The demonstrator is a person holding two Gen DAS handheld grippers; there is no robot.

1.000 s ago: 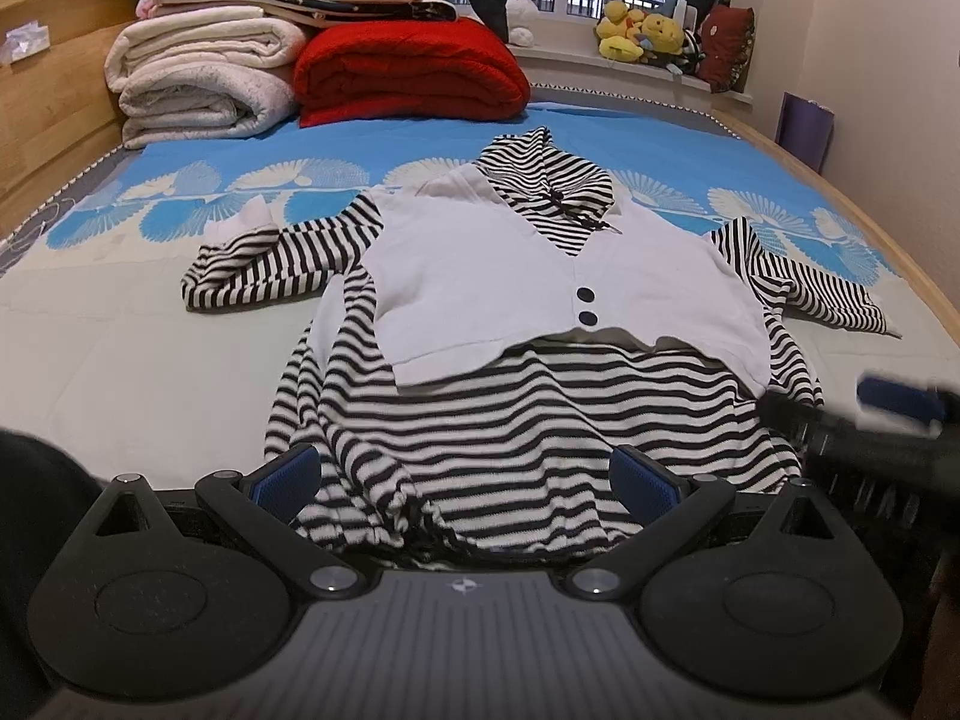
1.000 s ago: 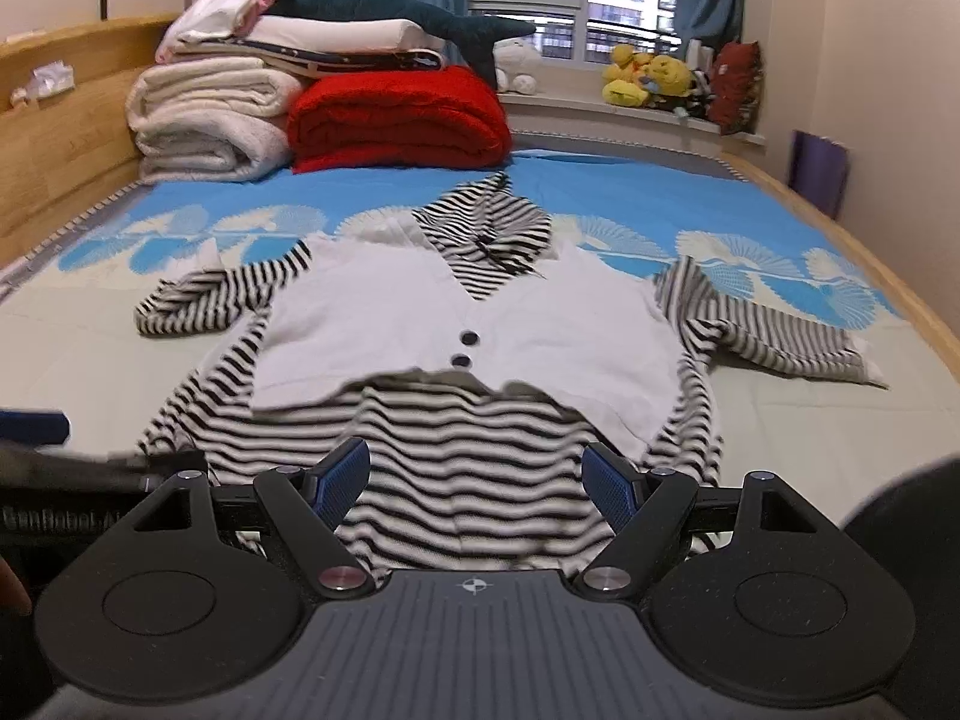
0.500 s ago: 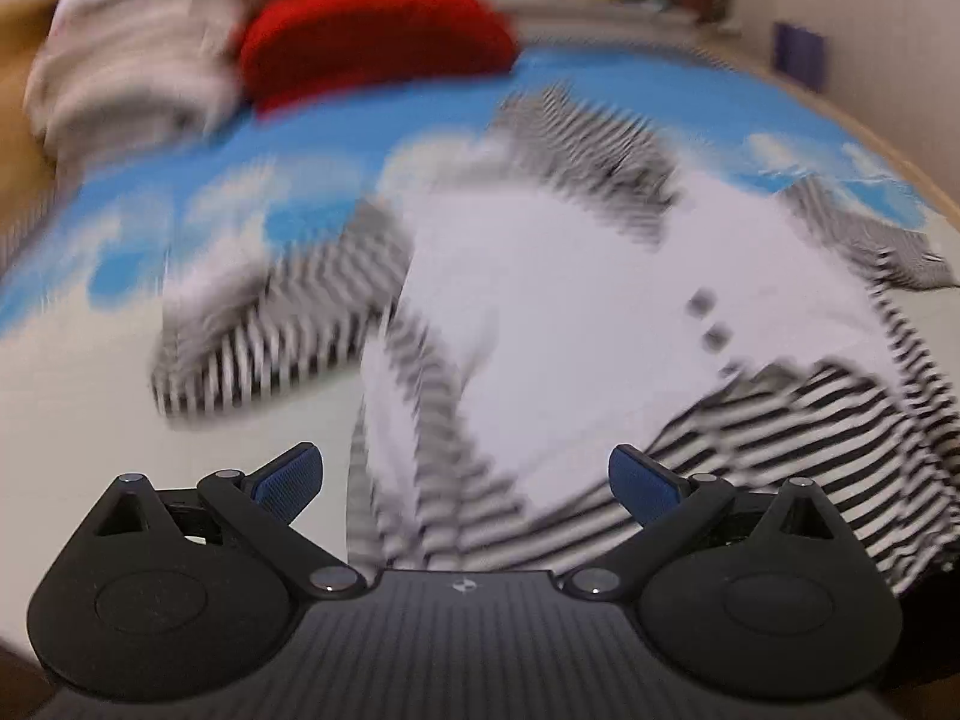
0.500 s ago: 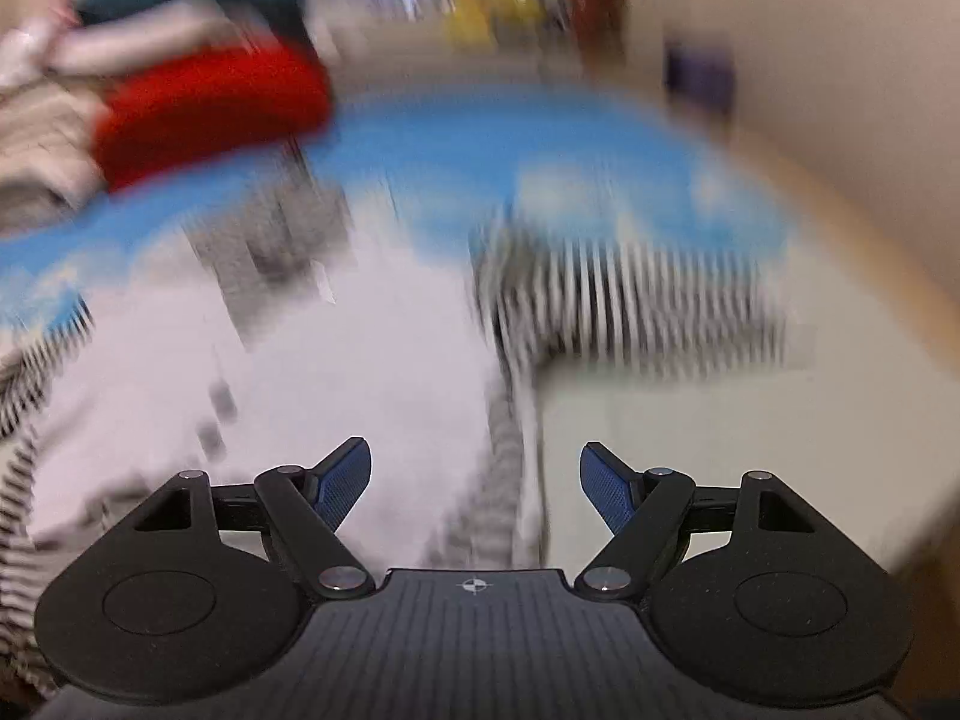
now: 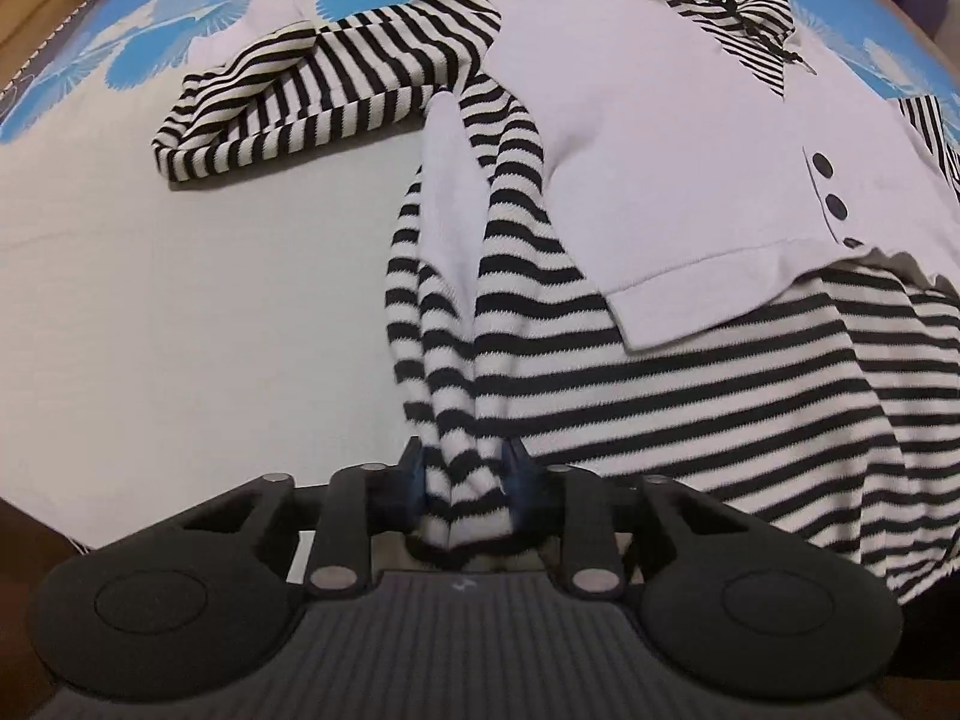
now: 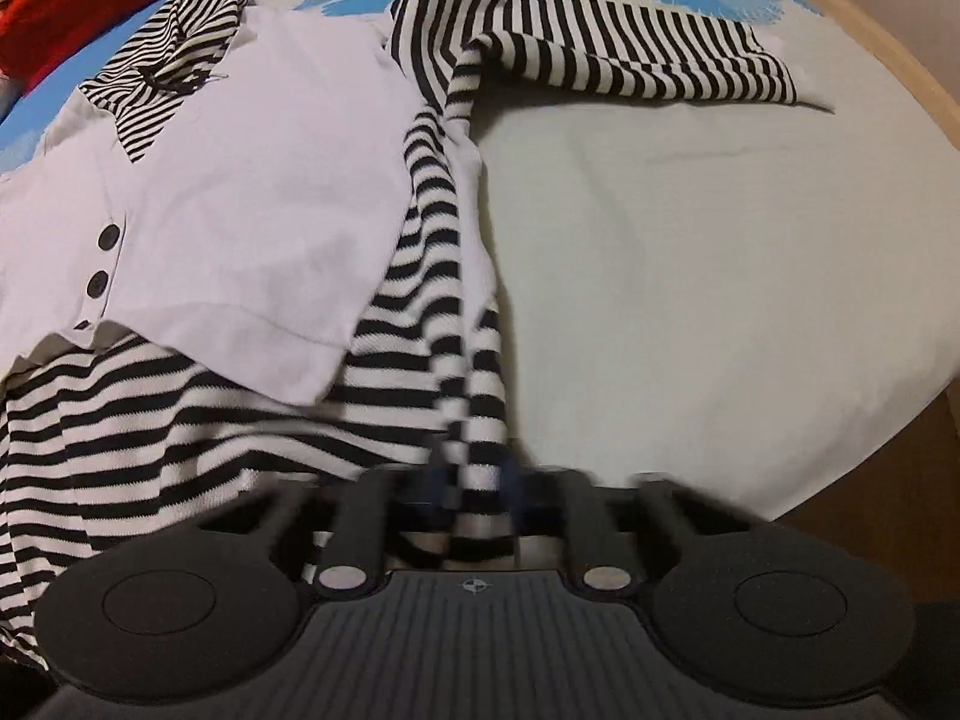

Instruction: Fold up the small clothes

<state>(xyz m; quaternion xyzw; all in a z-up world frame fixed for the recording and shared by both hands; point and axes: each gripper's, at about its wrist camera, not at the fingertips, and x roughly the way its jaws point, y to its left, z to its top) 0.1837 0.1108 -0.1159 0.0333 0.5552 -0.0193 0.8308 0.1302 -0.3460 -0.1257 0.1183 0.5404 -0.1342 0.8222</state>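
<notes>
Garment: one striped top (image 5: pixel 690 396), black-and-white knit with a plain white vest panel (image 5: pixel 660 138) over the chest, spread face-up on the bed (image 5: pixel 180 312).

Left wrist view. Striped sleeve (image 5: pixel 312 90) lies out toward the blue-patterned part of the bedcover; white cuff at its end. Two dark buttons (image 5: pixel 828 186) sit on the vest panel, whose hem lies over the striped body. Striped collar at the far edge of the vest. Side seam of the top bunches into a ridge running down to the left claw (image 5: pixel 465 492). Left claw: jaws have just been closing; blue pads now press on the bunched lower corner of the striped top.

Right wrist view. Other sleeve (image 6: pixel 630 48) stretches toward the bed's wooden edge (image 6: pixel 900 60). Red blanket (image 6: pixel 36 0) at the far corner. Vest panel and buttons (image 6: pixel 102 258) lie left of the seam ridge. Right claw (image 6: pixel 477 489): blurred, jaws have just been closing; narrow, pinching the opposite lower corner of the striped top. No containers in either view.
</notes>
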